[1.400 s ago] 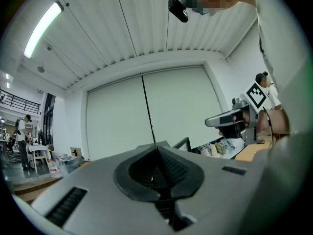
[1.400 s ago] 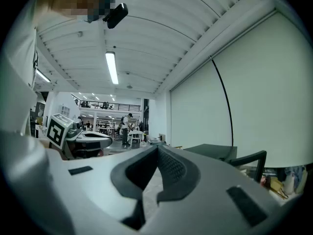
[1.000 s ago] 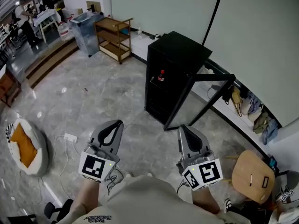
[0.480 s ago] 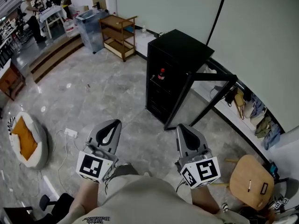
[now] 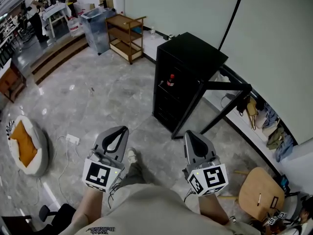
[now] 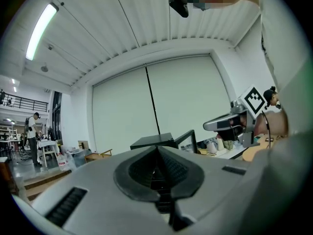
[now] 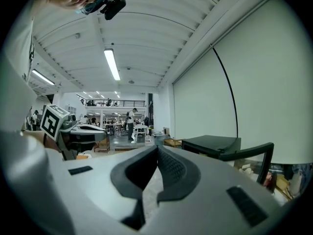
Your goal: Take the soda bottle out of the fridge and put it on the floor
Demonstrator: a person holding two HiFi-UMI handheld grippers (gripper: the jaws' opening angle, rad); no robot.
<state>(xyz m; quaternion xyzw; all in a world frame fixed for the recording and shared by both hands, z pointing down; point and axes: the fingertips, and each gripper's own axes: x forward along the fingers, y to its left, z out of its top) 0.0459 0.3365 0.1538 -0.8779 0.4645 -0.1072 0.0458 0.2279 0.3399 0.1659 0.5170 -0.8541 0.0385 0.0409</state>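
Grey marble floor (image 5: 98, 97) spreads out below me, with a pale wall behind it. Against that wall stands the black fridge (image 5: 188, 58), its door (image 5: 222, 88) swung wide to the right in the head view. The bottle (image 5: 170, 80) is upright on a shelf in the upper part of the fridge, its red cap showing at the open front. It is well apart from both my claws, with floor between.

My left claw (image 5: 122, 129) sits low in the head view and points toward the fridge, marker cube nearest me. Its own view shows the two jaws pressed together tip to tip, with nothing between them. My right claw (image 5: 189, 133) is beside it, about level, and points the same way, near the door's lower corner. Its jaws too are closed tight on nothing.

One shoe (image 5: 132, 156) shows on the floor between the claws. To my right is a round wooden stool (image 5: 259, 195). To my left lie a white cushion (image 5: 22, 151) with an orange middle and a power strip (image 5: 72, 140) with its cord. Farther off, left of the fridge, stand a wooden rack (image 5: 128, 33) and a clear bin (image 5: 95, 26), with steps (image 5: 54, 58) beyond them.
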